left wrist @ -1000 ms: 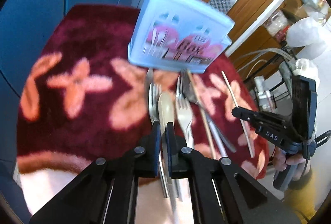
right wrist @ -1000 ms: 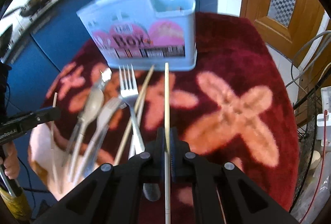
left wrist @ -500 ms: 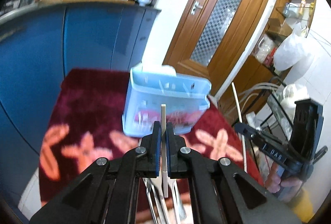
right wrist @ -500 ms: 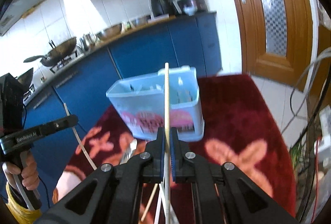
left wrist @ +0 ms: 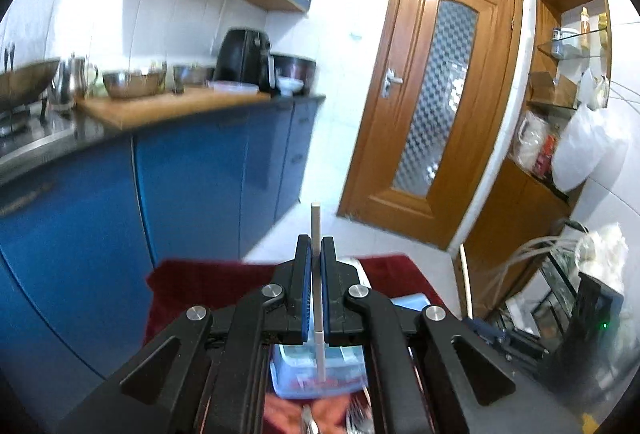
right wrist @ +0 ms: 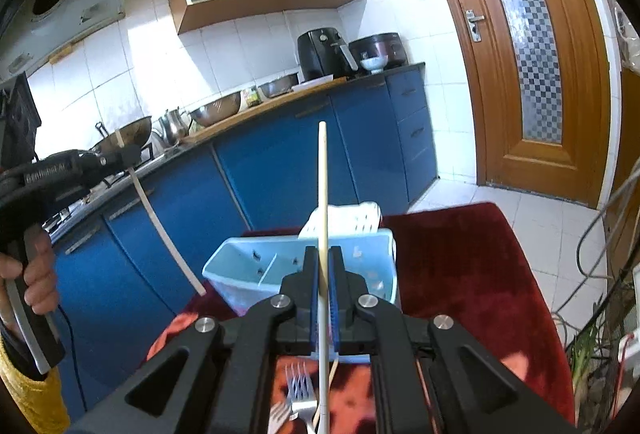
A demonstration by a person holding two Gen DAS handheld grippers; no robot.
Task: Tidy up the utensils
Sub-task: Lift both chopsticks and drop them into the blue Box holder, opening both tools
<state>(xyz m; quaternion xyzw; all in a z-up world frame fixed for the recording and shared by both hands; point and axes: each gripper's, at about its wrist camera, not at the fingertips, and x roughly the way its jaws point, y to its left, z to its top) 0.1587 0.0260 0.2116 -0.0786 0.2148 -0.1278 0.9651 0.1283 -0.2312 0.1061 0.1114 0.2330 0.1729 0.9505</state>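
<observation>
Right gripper [right wrist: 324, 298] clamps an upright chopstick [right wrist: 322, 193]; the blue caddy [right wrist: 256, 266] lies directly ahead and below. Left gripper [left wrist: 316, 290] clamps a white stick [left wrist: 315, 230].

My table is covered by a dark red cloth [right wrist: 460, 262] with orange flower shapes, and the cloth hides the top completely. A pale blue plastic box [right wrist: 240, 276] with inner dividers stands on it toward the far edge; in my left view the same box [left wrist: 298, 380] shows below my fingers. Nearer to me on the cloth lie a metal fork [right wrist: 300, 396], prongs pointing toward the box, and other cutlery beside it, mostly hidden. Blurred cutlery [left wrist: 356, 416] also shows in my left view.
</observation>
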